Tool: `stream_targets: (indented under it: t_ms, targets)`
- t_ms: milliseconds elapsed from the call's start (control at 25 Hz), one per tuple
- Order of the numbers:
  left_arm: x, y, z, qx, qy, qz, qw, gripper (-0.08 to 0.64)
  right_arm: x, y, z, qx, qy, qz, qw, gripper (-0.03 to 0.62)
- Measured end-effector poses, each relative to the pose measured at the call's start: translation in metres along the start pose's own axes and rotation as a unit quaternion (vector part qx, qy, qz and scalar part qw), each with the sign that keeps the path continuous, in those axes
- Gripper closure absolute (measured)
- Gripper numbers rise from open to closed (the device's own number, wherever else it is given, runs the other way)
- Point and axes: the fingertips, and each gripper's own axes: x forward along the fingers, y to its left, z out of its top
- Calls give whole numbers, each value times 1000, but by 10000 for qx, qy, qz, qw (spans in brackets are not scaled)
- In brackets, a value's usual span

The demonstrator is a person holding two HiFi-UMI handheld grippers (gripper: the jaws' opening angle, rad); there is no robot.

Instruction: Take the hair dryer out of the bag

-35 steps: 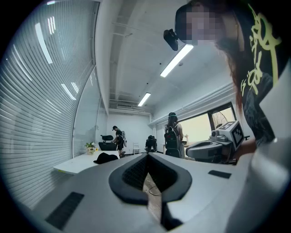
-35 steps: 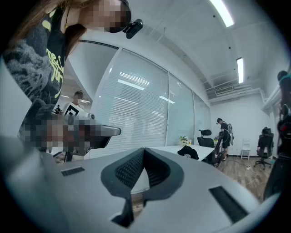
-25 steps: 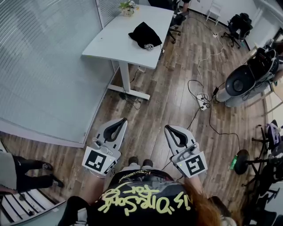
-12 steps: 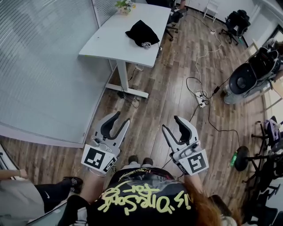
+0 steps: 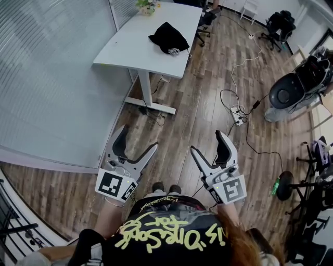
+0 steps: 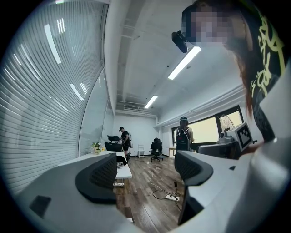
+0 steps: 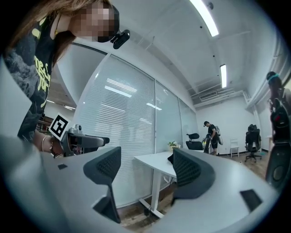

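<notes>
A black bag (image 5: 168, 37) lies on the far part of a white table (image 5: 130, 47), well ahead of me across the wooden floor. Something small and silvery (image 5: 174, 51) shows at the bag's near edge; no hair dryer can be made out. My left gripper (image 5: 138, 139) and right gripper (image 5: 208, 143) are held side by side in front of my body, far from the table. Both sets of jaws are opening, with nothing between them. The left gripper view shows its gripper (image 6: 145, 170) spread, with the bag (image 6: 121, 159) small in the distance. The right gripper (image 7: 148, 168) frames the table (image 7: 157, 160).
A glass wall with blinds (image 5: 47, 78) runs along the left. A power strip with cables (image 5: 238, 118) lies on the floor ahead to the right. A grey machine (image 5: 289, 93) and office chairs (image 5: 276, 28) stand at the right. A plant (image 5: 147, 6) sits on the table's far end.
Both grippers have gone from shut to wide open. The person at the lower left has walked out of the head view.
</notes>
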Motion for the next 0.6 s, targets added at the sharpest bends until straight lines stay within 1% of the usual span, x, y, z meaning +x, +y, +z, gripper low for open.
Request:
stream_targets:
  t_ms: [160, 360, 480, 600]
  targets:
    - [3, 8, -2, 0, 12, -42, 10000, 160, 10, 3, -6, 114, 139, 30, 9998, 255]
    - [4, 24, -2, -6, 16, -51, 10000, 160, 23, 1, -7, -3, 53, 20, 10000, 255]
    - [3, 35, -1, 5, -3, -75, 10000, 160, 34, 7, -7, 33, 120, 20, 9999, 255]
    - [-1, 45, -1, 7, -10, -100, 9999, 160, 44, 15, -8, -37, 84, 49, 9999, 255]
